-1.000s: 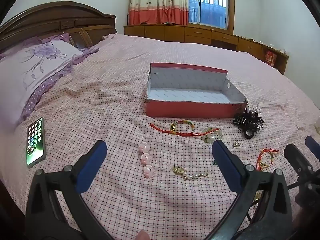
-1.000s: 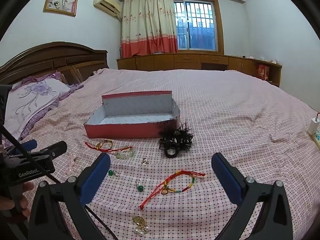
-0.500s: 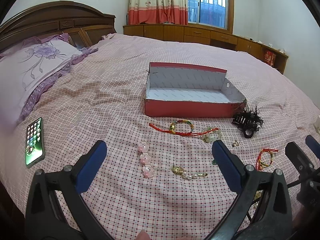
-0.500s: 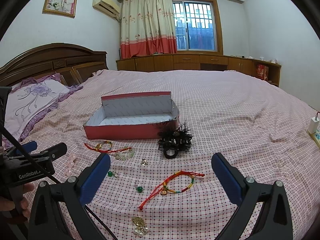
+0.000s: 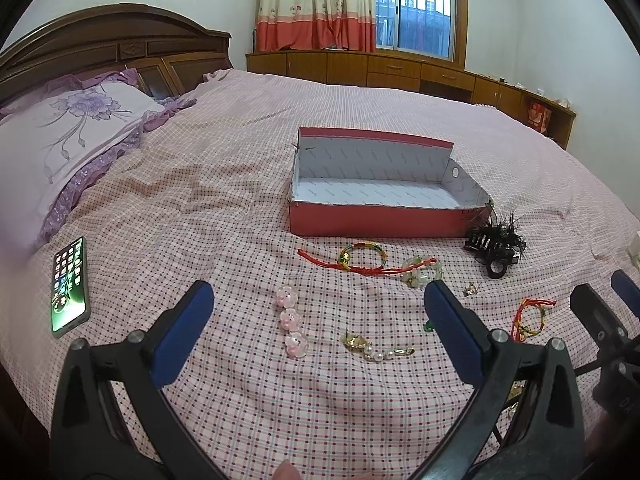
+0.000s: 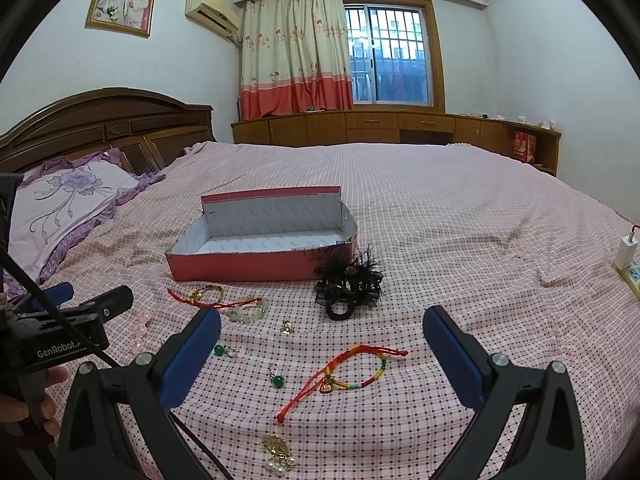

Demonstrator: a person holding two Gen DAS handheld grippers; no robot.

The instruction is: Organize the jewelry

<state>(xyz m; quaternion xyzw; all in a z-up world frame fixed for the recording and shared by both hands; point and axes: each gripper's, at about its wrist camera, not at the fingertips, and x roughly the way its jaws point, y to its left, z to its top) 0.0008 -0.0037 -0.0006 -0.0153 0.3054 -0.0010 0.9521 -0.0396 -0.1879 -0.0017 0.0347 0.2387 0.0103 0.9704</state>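
An open red box [image 5: 384, 216] [image 6: 256, 264] with a white inside sits empty on the pink checked bed. Jewelry lies scattered in front of it: a red cord bracelet [image 5: 360, 262] [image 6: 212, 298], a pale bead bracelet [image 5: 420, 274], pink glass beads [image 5: 292, 322], a gold and pearl piece [image 5: 376, 346] [image 6: 278, 454], a black hair tie [image 5: 496, 246] [image 6: 348, 292], green earrings [image 6: 277, 380] and a colourful string bracelet [image 6: 352, 372] [image 5: 528, 316]. My left gripper [image 5: 318, 320] is open above the beads. My right gripper [image 6: 320, 344] is open above the string bracelet.
A lit phone [image 5: 69, 286] lies on the bed at the left. A purple flowered pillow [image 5: 52, 144] and wooden headboard [image 5: 112, 48] are at the far left. A power strip with a charger [image 6: 628, 258] sits at the right edge.
Both grippers have drawn back and risen slightly, so the box and jewelry sit a little farther off. Both stay open and nothing on the bed has moved.
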